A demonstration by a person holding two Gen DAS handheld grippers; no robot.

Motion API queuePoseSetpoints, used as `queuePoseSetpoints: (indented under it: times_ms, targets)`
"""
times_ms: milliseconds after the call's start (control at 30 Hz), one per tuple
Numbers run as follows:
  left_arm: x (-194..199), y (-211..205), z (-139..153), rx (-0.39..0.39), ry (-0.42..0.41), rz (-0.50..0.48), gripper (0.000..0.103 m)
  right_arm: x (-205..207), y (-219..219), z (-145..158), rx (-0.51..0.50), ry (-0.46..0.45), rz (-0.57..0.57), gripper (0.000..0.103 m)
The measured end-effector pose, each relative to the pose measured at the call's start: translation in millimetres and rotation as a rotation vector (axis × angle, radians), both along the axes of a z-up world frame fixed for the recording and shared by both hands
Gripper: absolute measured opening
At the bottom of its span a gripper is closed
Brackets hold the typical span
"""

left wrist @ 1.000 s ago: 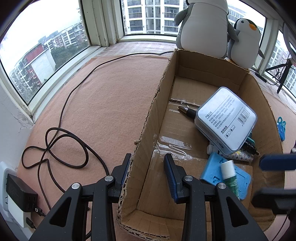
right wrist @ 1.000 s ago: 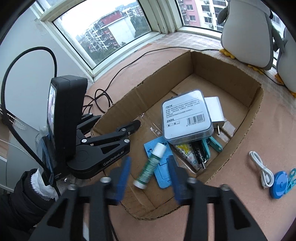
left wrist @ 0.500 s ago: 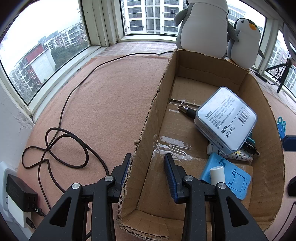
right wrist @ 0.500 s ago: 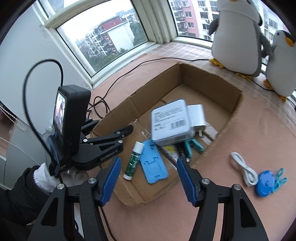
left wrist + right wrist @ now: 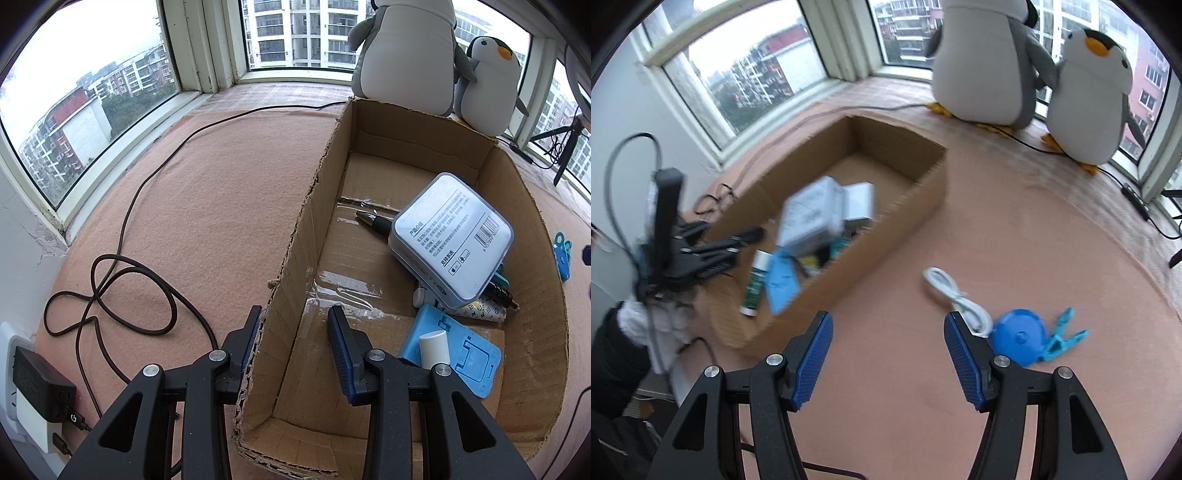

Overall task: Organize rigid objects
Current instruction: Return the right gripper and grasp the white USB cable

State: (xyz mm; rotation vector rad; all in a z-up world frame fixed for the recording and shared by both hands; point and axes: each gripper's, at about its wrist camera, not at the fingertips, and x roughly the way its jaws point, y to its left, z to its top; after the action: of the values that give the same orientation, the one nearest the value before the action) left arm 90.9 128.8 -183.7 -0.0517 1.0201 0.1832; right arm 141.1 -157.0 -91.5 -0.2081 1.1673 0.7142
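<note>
Daylit window-ledge felt is carrying a light, stiff blue tape measure (image 5: pixel 1017 338), best pinched across its rim, as the released right gripper (image 5: pixel 888 356) is hovering and the left gripper (image 5: pixel 293 341) is clenching the cardboard box's (image 5: pixel 295 236) near-corner wall.

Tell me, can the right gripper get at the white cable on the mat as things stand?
Probably yes. The right gripper is open and empty, the white cable lies just ahead beside its right finger, outside the cardboard box, nothing covering it.

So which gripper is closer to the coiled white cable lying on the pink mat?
Right. The right gripper hangs open just before the coiled white cable; the left gripper clamps the cardboard box wall, across the box.
</note>
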Motion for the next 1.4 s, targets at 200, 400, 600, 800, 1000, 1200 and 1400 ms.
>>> queuePoseSetpoints:
  times_ms: [200, 400, 600, 800, 1000, 1200, 1400]
  targets:
    - [-0.1, 0.0, 0.0, 0.000, 0.000, 0.000, 0.038, 20.1, 2.0, -23.5, -0.086, -0.002, 0.002, 0.059]
    - [0.3, -0.2, 0.0, 0.000, 0.000, 0.000, 0.038, 39.3, 10.5, -42.3, -0.154, -0.003, 0.018, 0.057]
    - [-0.2, -0.1, -0.1, 0.000, -0.001, 0.000, 0.038, 51.0, 18.6, -59.3, -0.211, 0.027, 0.052, 0.041]
    - [-0.2, -0.1, -0.1, 0.001, -0.001, 0.000, 0.038, 51.4, 19.3, -64.1, -0.226, 0.037, 0.068, 0.029]
    - [0.2, -0.2, -0.3, 0.001, -0.001, 0.000, 0.038, 46.3, 14.9, -64.5, -0.223, 0.046, 0.058, 0.020]
    - [0.3, -0.2, -0.3, 0.001, -0.001, 0.000, 0.038, 38.2, 7.2, -62.7, -0.181, 0.056, -0.004, 0.019]
    - [0.1, -0.3, -0.3, 0.001, -0.001, 0.000, 0.038, 20.0, -5.3, -47.2, -0.136, 0.034, -0.050, 0.019]
